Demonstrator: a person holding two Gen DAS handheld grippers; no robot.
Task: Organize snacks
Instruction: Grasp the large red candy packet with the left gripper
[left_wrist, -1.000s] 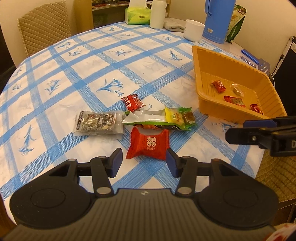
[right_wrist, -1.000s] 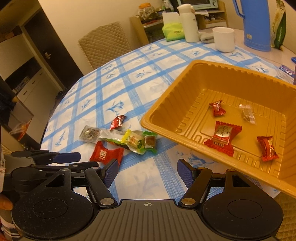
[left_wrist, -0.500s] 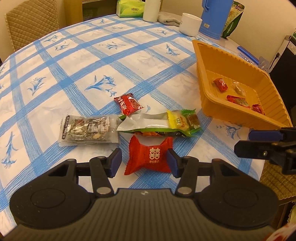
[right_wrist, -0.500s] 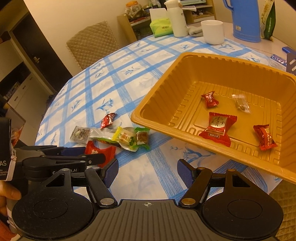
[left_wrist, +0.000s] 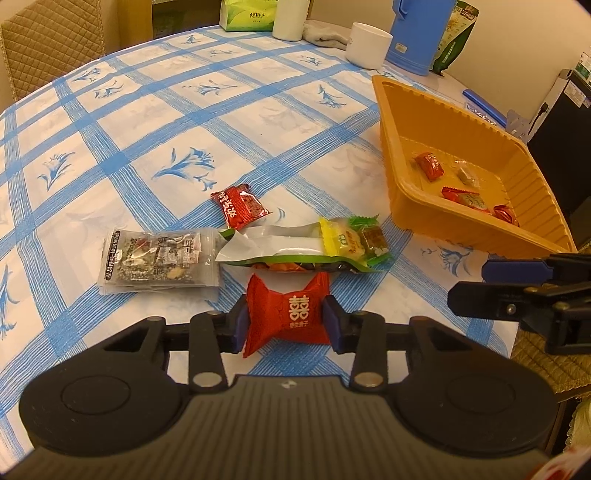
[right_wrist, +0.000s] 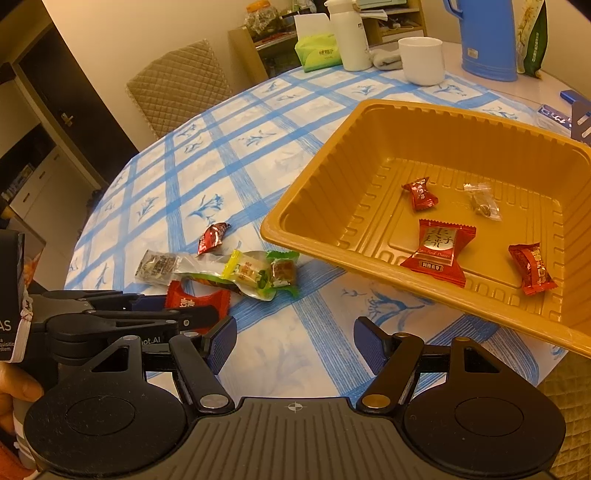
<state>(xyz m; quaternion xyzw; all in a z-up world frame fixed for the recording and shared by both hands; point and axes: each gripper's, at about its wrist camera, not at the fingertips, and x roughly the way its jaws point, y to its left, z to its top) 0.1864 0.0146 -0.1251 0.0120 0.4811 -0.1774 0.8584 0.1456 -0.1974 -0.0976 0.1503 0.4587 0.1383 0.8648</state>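
Left hand-held gripper (left_wrist: 287, 323) (pads touching) around red candy (left_wrist: 288, 314).

My left gripper (left_wrist: 285, 324) is matte black — a ribbed grey-black deck, two round housings, linkage arms pinned with silver rivets, dark blue pads (left_wrist: 239, 325) on the fingers. My right gripper (right_wrist: 294, 344) matches it, though one pivot screw is brass. A small white crosshair marks each deck. My hand (right_wrist: 16, 397) shows bare skin — a red sleeve edge below it.
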